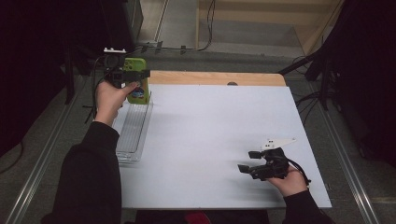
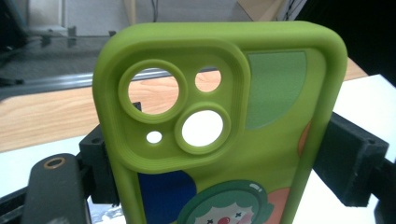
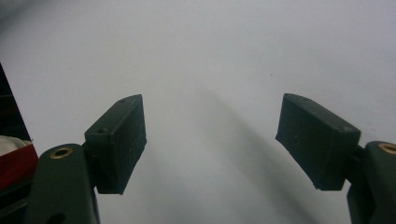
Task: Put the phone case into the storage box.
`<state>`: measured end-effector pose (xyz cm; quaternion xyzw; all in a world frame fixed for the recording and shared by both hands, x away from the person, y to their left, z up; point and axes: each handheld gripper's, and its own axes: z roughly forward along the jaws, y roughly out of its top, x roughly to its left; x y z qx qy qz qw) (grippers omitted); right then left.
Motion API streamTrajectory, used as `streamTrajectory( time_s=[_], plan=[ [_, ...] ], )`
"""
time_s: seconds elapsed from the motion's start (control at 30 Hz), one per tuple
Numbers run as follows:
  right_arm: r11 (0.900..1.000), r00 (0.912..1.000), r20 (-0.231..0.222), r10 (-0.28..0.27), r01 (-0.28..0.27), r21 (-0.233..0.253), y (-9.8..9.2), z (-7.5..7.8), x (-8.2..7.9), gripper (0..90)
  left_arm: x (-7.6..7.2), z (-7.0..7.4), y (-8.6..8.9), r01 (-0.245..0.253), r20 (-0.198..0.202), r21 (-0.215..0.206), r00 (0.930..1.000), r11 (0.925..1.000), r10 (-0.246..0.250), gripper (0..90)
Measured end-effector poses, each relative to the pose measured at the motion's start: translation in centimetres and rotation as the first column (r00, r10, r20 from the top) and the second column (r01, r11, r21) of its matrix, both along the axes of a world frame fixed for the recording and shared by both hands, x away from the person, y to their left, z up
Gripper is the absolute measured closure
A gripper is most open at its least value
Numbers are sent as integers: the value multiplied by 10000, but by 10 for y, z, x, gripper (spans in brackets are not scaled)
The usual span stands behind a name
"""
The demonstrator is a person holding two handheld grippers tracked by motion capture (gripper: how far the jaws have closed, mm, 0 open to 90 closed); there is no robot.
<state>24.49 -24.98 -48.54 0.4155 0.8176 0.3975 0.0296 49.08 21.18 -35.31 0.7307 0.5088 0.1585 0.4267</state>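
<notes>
A lime green phone case [image 1: 137, 79] with a clown picture is held upright above the table's far left corner. My left gripper [image 1: 133, 73] is shut on it, the jaws pressing its two long edges. In the left gripper view the case [image 2: 261, 140] stands close to the camera, back side facing it, with camera cut-outs at upper left. My right gripper [image 1: 250, 161] hovers low over the white table near its front right, jaws wide apart. The right gripper view shows the right gripper [image 3: 210, 140] with nothing but bare white surface between its pads.
A clear plastic tray [image 1: 132, 133] lies along the left edge of the white tabletop [image 1: 210, 126], just below the held case. A wooden strip [image 1: 215, 78] runs along the far edge. Cables and dark stands surround the table on the floor.
</notes>
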Motion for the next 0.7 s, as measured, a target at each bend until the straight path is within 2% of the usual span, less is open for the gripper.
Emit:
streamTrajectory(
  time_s=[0.13, 0.2, 0.23, 0.37, 0.7],
  plan=[
    [10000, 10000, 1, 23, -23, 24, 0, 0, 0, 222, 8, -7, 1, -255, 57, 43, 9997, 9997, 255, 174],
    [10000, 10000, 8, 15, -15, 24, -1, 0, 0, 222, 13, -10, -1, -308, 43, 386, 9995, 9988, 307, 174],
    [10000, 10000, -6, 13, -13, 22, -1, 0, 0, 222, 14, -11, -1, -339, 126, 407, 9994, 9986, 334, 174],
    [10000, 10000, 4, 25, -25, 34, -1, 0, 0, 222, 19, -13, 2, -466, 310, 144, 9985, 9988, 461, 174],
    [10000, 10000, -53, 62, -62, 17, 0, -1, 0, 222, 25, -21, 6, -632, 207, 176, 9978, 9978, 629, 172]
  ],
)
